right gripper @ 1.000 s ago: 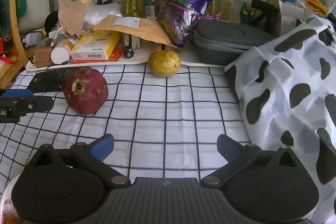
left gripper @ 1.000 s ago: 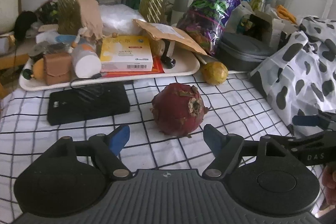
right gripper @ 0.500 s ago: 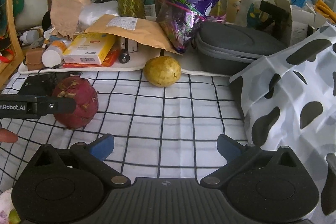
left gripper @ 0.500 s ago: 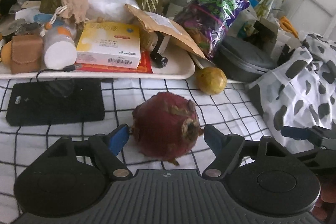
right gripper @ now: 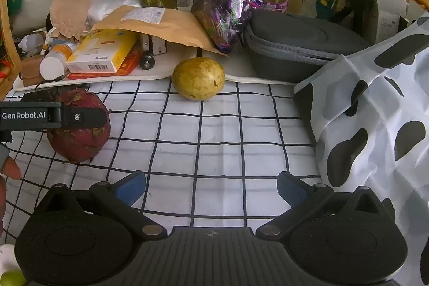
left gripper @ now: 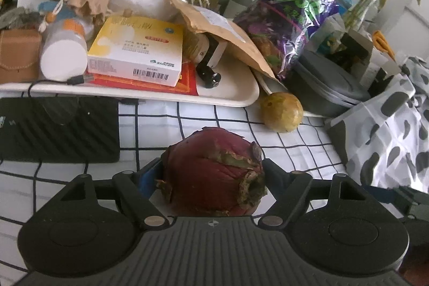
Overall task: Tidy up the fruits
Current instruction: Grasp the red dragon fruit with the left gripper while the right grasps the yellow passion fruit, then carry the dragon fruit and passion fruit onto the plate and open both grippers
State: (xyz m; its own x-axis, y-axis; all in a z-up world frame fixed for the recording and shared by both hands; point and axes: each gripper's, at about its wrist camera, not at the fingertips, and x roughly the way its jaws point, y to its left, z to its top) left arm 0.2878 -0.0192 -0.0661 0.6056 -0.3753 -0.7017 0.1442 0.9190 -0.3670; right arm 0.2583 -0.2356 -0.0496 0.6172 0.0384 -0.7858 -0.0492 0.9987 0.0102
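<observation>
The left gripper (left gripper: 214,173) has moved forward over the checked cloth (right gripper: 214,130) toward its far edge, so the red dragon fruit (left gripper: 214,176), a second ago well ahead of its fingertips, now sits between the jaws with the blue pads against or just beside its flanks. The gap between those jaws has narrowed around the fruit. In the right wrist view, the left gripper's finger (right gripper: 53,115) now crosses in front of the fruit, and the yellow fruit (right gripper: 198,78) by the tray edge looms nearer.
</observation>
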